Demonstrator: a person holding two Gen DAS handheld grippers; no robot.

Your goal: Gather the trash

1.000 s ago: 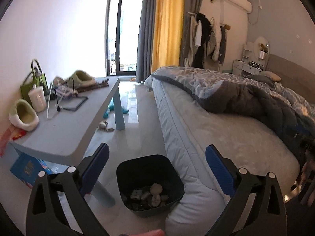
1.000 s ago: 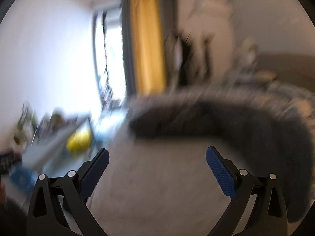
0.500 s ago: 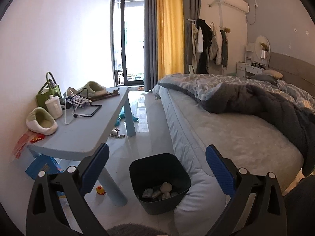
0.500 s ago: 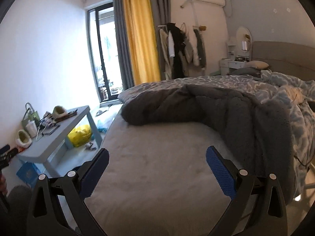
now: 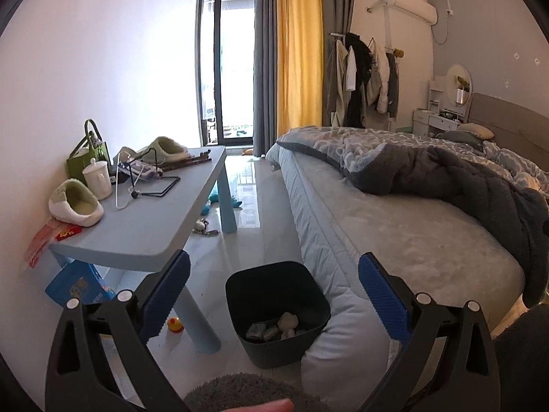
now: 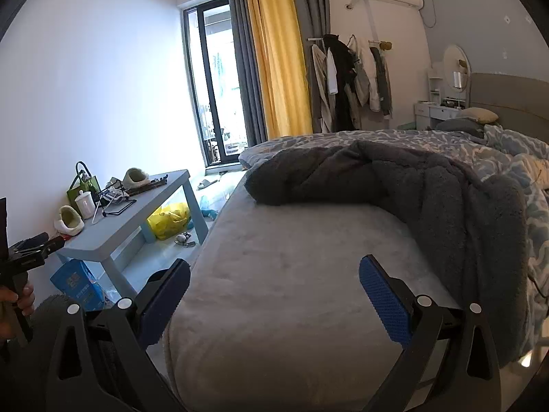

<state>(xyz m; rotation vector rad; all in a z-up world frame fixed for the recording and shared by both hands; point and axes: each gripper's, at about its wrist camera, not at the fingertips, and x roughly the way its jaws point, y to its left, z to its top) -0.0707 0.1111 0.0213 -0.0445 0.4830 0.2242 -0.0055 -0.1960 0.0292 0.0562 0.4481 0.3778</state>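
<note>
Between picks: left gripper (image 5: 272, 290) and right gripper (image 6: 274, 292) both wide, empty; crumpled trash (image 5: 274, 326) already in black bin (image 5: 264, 350) beside the bed (image 5: 394, 240); next, probably locate remaining litter, maybe under the blue table (image 5: 154, 219).

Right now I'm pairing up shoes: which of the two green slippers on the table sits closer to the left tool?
The slipper at the table's near end, beside the white cup; the other slipper lies farther back.
</note>
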